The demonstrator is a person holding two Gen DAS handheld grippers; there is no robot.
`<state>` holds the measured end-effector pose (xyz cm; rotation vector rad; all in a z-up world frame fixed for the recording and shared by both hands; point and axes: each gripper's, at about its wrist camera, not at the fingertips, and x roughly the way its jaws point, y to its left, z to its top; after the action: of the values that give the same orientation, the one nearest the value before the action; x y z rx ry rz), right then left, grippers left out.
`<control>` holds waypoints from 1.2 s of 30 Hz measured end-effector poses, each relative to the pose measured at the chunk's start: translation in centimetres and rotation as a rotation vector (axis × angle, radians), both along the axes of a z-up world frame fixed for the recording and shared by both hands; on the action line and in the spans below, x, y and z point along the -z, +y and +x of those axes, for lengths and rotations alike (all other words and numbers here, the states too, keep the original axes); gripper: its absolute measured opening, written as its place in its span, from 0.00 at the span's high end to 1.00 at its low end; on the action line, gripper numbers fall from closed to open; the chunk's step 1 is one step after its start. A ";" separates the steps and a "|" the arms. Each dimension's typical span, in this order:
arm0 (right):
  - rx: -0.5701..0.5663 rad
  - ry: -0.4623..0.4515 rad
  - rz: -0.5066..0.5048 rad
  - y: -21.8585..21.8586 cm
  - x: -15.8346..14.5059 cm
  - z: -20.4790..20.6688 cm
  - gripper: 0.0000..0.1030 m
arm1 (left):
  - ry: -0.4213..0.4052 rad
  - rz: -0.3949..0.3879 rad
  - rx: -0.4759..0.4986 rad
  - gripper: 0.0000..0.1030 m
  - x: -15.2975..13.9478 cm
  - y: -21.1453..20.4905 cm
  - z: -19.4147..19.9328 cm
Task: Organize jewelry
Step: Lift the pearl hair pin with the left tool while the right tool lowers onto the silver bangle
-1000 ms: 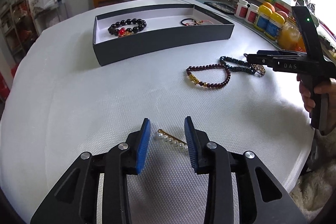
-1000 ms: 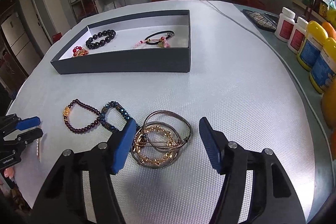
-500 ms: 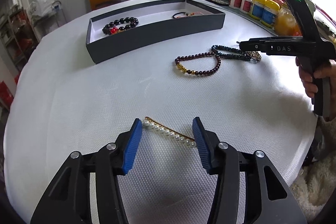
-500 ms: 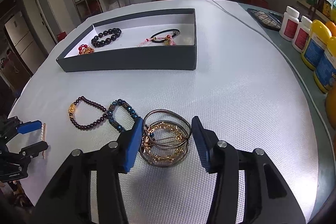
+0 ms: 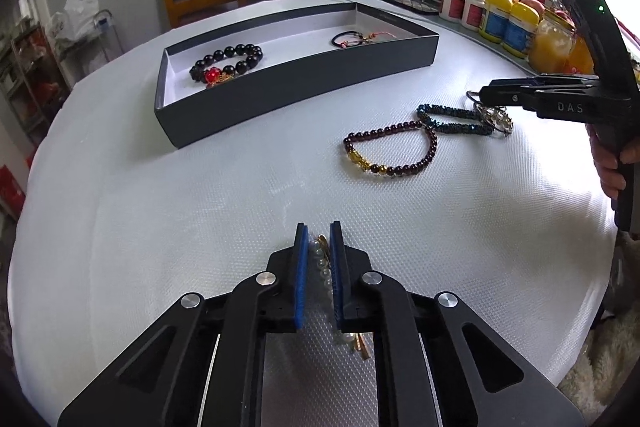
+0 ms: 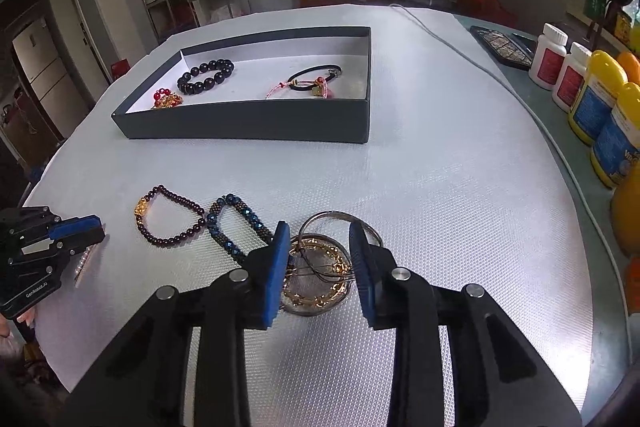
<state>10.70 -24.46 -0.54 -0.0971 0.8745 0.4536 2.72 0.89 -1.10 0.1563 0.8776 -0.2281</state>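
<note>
Jewelry: three pieces already in the dark tray (image 6: 248, 125); the rest loose on the white table (image 5: 200, 219).
Pearl pin: pearl hair pin (image 5: 325, 273) lies between the pads of the left gripper (image 5: 319, 269), long axis along the fingers, 6-to-12 in the left wrist view, gold tail poking out behind the pads.
Left jaws: just closed in; nearly shut with the pin between them. Looks like a pinch on the pin, still flat on the table.
Bangles: stack of metal bangles (image 6: 320, 269) sits between the pads of the right gripper (image 6: 319, 269), touching the blue beaded bracelet (image 6: 236, 227) at its 9 o'clock.
Right jaws: part closed, straddling the stack; left pad right at the rim, right pad seems a hair off the rings. No squeeze visible.
Others: dark red bracelet (image 6: 168, 219) lies between the two grippers, untouched.
Key relation: tray is at 12 o'clock from both grippers, well apart; left hand is nearer its near-left corner, right hand nearer its near-right wall.
Next, my guess: lift the pin straight up, carry it toward 12, drop it inside the tray.
Risk: thin pin gripped lengthwise could slip or rotate out.
</note>
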 end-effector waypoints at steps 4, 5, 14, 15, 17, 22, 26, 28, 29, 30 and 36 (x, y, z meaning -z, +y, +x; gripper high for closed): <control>0.018 -0.001 -0.014 -0.2 0.3 0.2 0.53 | 0.020 -0.022 -0.004 0.77 -0.2 -0.2 0.5; 0.017 0.000 -0.013 -0.3 0.4 0.3 0.51 | 0.022 -0.041 -0.007 0.69 -0.3 -0.1 0.3; 0.023 0.016 0.010 -0.9 0.6 0.2 0.46 | 0.051 -0.055 0.001 0.54 -0.2 -0.1 -1.6; 0.024 0.018 0.015 -0.9 0.7 0.2 0.46 | 0.040 -0.039 0.002 0.56 -0.1 -0.2 -1.5; 0.027 0.022 0.024 -1.0 0.8 0.3 0.47 | 0.024 -0.008 -0.001 0.70 0.0 -0.4 -1.3; -0.002 0.016 0.020 -0.6 0.6 0.1 0.59 | 0.002 0.028 0.022 0.92 0.0 -0.6 -1.1; -0.012 0.021 0.026 -0.4 0.6 0.1 0.90 | -0.005 0.032 0.030 0.92 0.0 -0.6 -1.1; -0.011 0.007 0.009 -0.3 0.7 0.1 0.90 | -0.004 0.032 0.032 0.92 0.0 -0.6 -1.1; -0.016 -0.004 -0.007 -0.1 0.7 -0.1 0.90 | -0.006 0.038 0.036 0.92 0.0 -0.7 -1.1; -0.018 -0.004 -0.010 -0.1 0.6 -0.1 0.90 | -0.008 0.044 0.039 0.92 0.1 -0.7 -1.2; -0.008 -0.060 -0.025 -0.8 -0.5 -0.8 0.62 | -0.008 0.044 0.042 0.92 0.1 -0.7 -1.1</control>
<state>9.95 -25.27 -0.01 -0.1361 0.8214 0.4454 1.59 0.16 -1.16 0.2164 0.8722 -0.2472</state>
